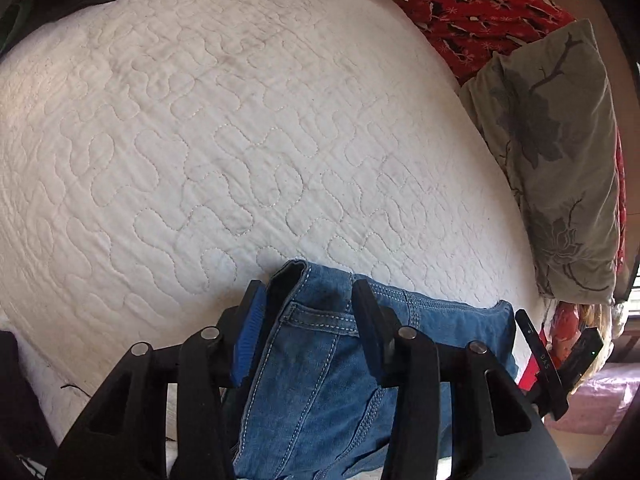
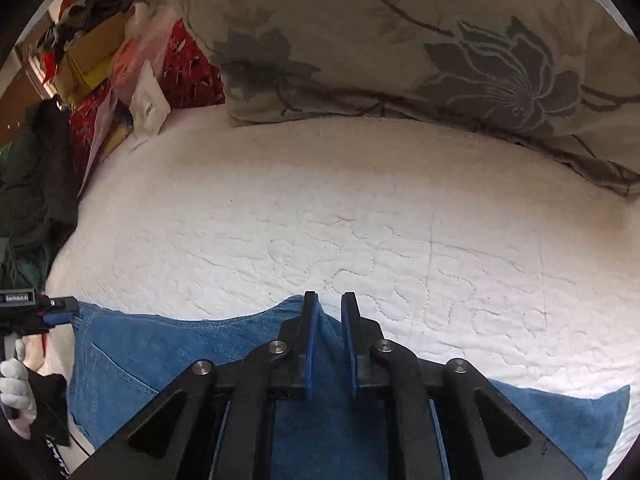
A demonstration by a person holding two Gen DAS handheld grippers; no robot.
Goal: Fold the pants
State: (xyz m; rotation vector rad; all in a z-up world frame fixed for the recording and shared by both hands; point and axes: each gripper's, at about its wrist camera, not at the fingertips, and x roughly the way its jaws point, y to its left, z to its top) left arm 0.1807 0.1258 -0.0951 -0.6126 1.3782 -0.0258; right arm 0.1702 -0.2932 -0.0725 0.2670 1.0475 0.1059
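2 claws: left claw spread astride 1 pr jeans waistband; right claw narrow, pinching jeans edge, on quilt by 1 pillow.

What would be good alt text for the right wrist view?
The right gripper pinches a raised fold of blue jeans between its nearly closed fingers, on a white quilted bedspread. A floral pillow lies beyond.
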